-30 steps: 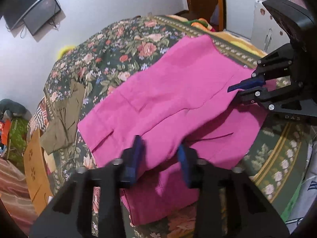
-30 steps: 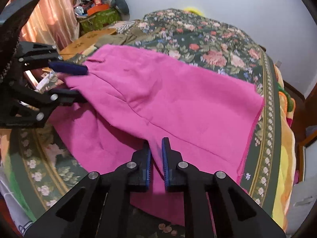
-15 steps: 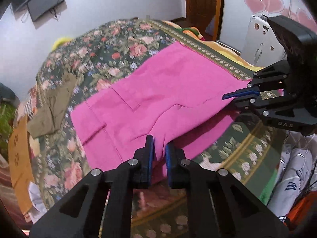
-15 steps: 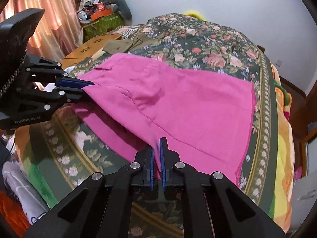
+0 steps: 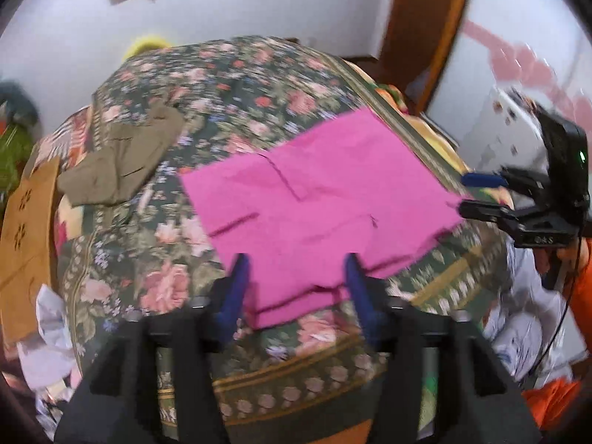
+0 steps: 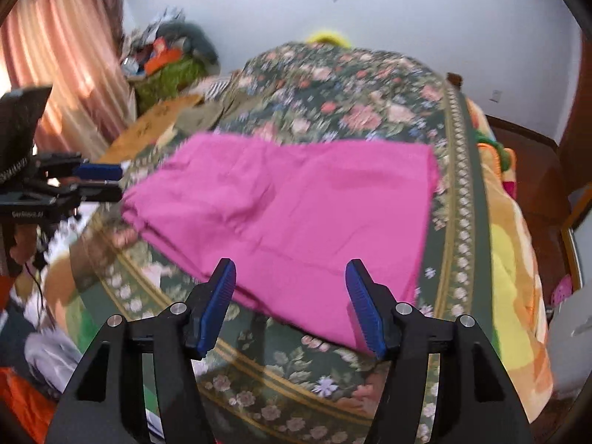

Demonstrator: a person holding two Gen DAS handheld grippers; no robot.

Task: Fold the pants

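Left wrist view — olive garment beside pink pants — floral bedspread beneath.

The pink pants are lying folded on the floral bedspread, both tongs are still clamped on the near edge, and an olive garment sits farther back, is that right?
Not quite: both tongs are open and off the cloth. The left tongs and right tongs show wide gaps in their own wrist views. The folded pink pants do lie on the floral bedspread, with the olive garment farther back.

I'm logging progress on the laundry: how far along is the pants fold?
One fold looks done: the pink pants lie doubled on the floral bedspread. Nothing is in hand; the left claw and right claw are open. Further folds likely remain.
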